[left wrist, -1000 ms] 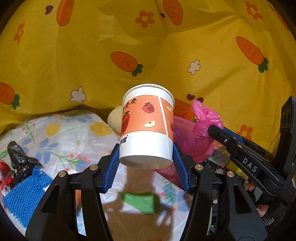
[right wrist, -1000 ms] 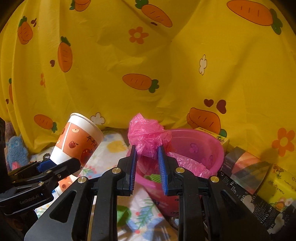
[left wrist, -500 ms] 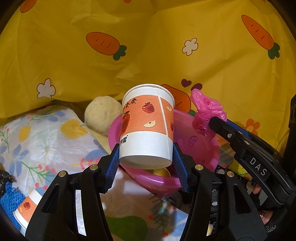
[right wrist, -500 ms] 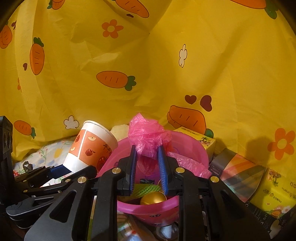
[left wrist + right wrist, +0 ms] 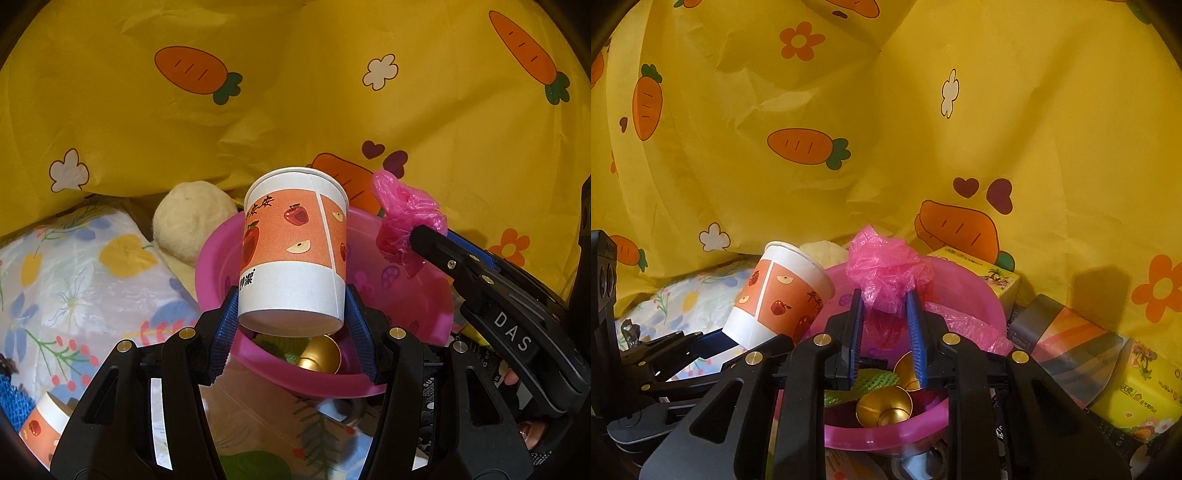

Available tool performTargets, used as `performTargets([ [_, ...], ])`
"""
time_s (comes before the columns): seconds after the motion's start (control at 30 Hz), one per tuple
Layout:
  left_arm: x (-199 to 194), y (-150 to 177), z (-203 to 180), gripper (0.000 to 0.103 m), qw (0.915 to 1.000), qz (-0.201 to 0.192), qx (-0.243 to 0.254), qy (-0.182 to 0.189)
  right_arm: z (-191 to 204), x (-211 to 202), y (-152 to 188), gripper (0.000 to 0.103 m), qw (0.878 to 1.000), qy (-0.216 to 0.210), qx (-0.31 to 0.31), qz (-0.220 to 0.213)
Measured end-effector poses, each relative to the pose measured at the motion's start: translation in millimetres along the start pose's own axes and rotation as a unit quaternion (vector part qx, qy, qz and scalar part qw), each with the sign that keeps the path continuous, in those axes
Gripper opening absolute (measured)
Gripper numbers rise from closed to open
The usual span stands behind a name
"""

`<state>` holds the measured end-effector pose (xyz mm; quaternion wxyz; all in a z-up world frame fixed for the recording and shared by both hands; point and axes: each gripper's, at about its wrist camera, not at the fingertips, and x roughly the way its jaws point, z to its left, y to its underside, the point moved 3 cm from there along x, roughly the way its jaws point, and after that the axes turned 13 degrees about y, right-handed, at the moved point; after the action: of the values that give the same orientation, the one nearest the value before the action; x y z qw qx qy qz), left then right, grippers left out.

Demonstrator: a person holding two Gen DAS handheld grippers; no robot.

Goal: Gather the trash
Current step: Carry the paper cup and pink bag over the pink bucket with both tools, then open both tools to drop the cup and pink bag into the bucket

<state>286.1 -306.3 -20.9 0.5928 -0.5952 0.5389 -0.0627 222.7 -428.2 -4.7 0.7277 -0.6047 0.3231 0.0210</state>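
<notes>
In the left wrist view, a paper cup (image 5: 293,254) is clamped near its base by the left claw (image 5: 291,328) at frame centre, above the pink basin (image 5: 424,310); being light and crushable, it is best pinched gently.

In the right wrist view, a soft, crumpled pink plastic bag (image 5: 888,271) is pinched by the right claw (image 5: 886,332) over the basin.

warm, dim indoor light, fisheye-bent dark corners, soft shadows on the yellow cloth (image 5: 923,129).

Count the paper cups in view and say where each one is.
2. One paper cup is gripped by the left gripper above the pink basin. A second cup sits at the lower left edge, partly cut off. Others may be hidden.
</notes>
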Motion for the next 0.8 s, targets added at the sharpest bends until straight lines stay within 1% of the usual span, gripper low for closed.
performTargets([
  [0.33,14,3,4,0.055,0.9998,0.014,-0.009,0.008,2,10,3,0.024,1.0,0.004,-0.003,0.007],
  [0.6,17,5,5,0.055,0.9997,0.019,-0.009,0.008,3,14,5,0.025,1.0,-0.001,-0.001,0.011],
  [0.7,16,5,5,0.056,0.9999,0.014,-0.007,0.005,2,14,4,0.033,1.0,-0.002,0.004,0.011],
  [0.73,16,5,4,0.056,0.9999,0.014,-0.005,0.007,2,13,4,0.038,1.0,-0.002,0.005,0.01],
  [0.77,16,6,4,0.057,0.9999,0.015,-0.003,0.005,1,13,3,0.044,1.0,-0.002,0.007,0.008],
  [0.8,15,6,4,0.06,0.9999,0.014,0.0,0.001,1,12,3,0.046,1.0,-0.001,0.009,0.007],
])
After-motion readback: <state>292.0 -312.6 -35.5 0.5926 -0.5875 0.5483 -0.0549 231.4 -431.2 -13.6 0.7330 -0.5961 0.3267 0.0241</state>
